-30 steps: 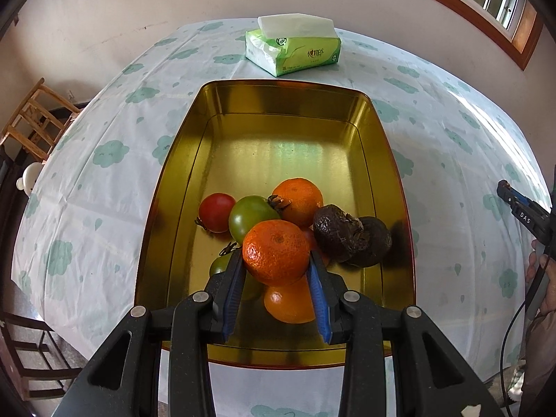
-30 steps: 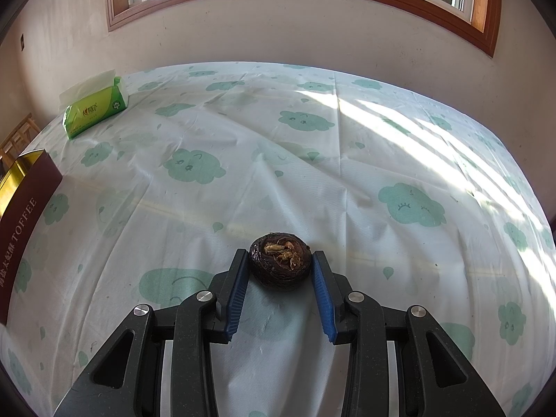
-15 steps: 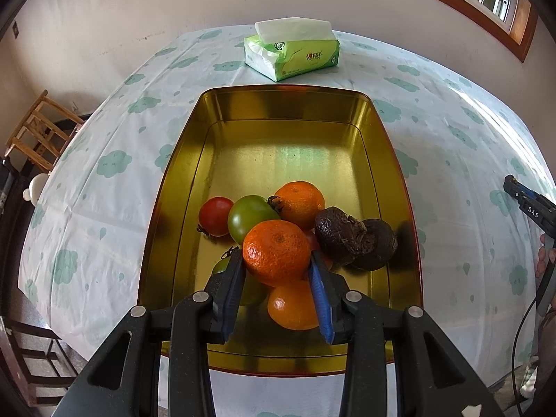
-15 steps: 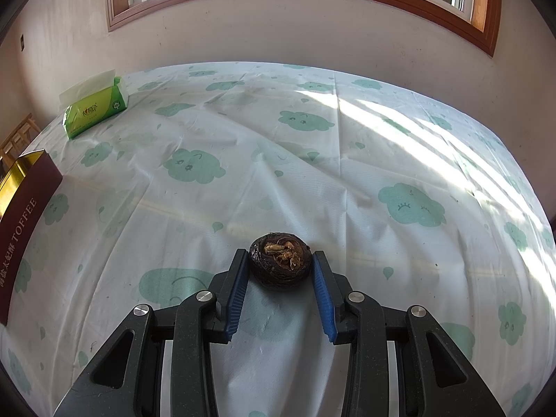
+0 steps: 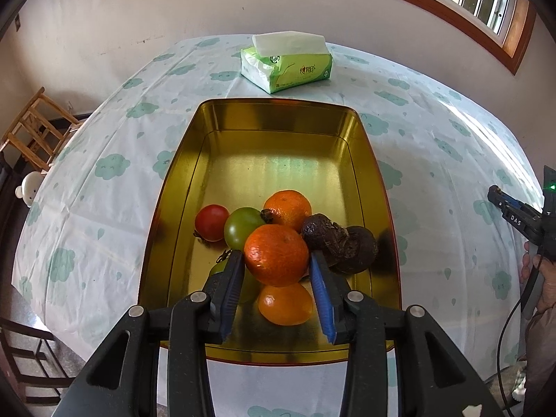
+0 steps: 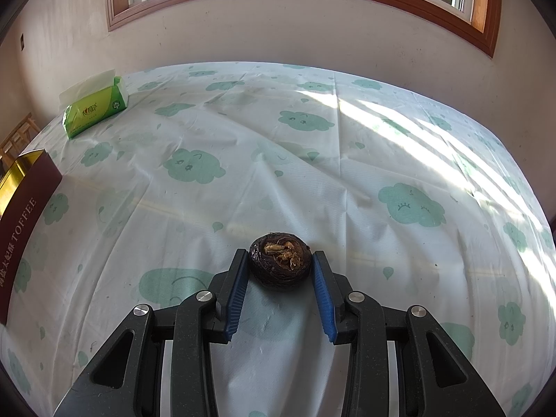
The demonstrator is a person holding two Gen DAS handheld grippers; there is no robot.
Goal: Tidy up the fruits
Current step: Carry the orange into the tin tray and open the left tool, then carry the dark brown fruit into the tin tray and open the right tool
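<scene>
A gold tin (image 5: 278,104) holds a pile of fruit: a red tomato (image 5: 212,222), a green tomato (image 5: 243,227), two oranges (image 5: 288,208) (image 5: 285,304) and two dark brown fruits (image 5: 359,253). Another orange (image 5: 276,255) sits on top of the pile between the pads of my left gripper (image 5: 276,260). Its jaws are opening, and the pads look just clear of the peel. My right gripper (image 6: 279,264) is shut on a dark brown fruit (image 6: 279,264) low over the tablecloth, well to the right of the tin (image 6: 24,215).
A green tissue pack (image 5: 286,66) (image 6: 95,107) lies beyond the tin. A cloud-print cloth (image 6: 312,173) covers the table. Wooden chairs (image 5: 34,128) stand off its left edge. A hand (image 5: 545,278) and the right gripper's tip (image 5: 500,201) show at the right.
The left gripper's jaws have spread slightly around the top orange, and its view has tilted up a little. The right gripper and its dark fruit have not moved.
</scene>
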